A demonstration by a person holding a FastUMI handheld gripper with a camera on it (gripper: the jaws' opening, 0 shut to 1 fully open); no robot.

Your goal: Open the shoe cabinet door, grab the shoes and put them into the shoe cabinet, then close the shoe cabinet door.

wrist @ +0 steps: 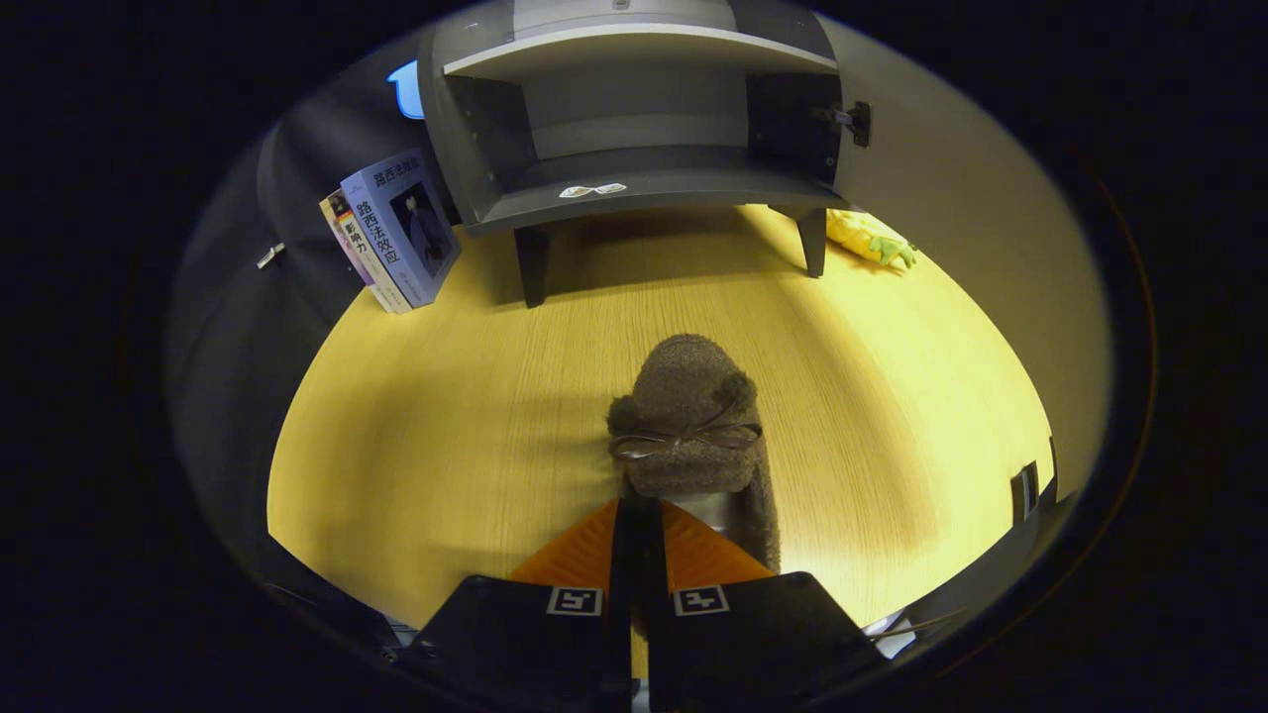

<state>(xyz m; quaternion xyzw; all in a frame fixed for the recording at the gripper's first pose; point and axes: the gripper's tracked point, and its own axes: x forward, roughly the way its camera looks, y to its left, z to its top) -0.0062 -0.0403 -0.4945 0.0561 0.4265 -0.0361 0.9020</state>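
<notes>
A fuzzy brown slipper (687, 421) lies on the wooden table (446, 436), its heel rim clamped between the gripper (639, 515) fingers. Far beyond stands the shoe cabinet (634, 129), door (951, 218) swung open right. Books (391, 233) lean at its left.

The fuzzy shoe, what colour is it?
Brown, with a darker brown bow, as the gripper view shows: the shoe sits at the gripper fingertips.

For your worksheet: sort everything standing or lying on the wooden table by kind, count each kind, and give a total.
Cabinets: 1, the shoe cabinet, door open
Shoes: 1, the fuzzy brown slipper, its heel pinched between the gripper fingers
Books: 2, the books leaning beside the cabinet
Plush toys: 1, the yellow toy
Total: 5
</notes>
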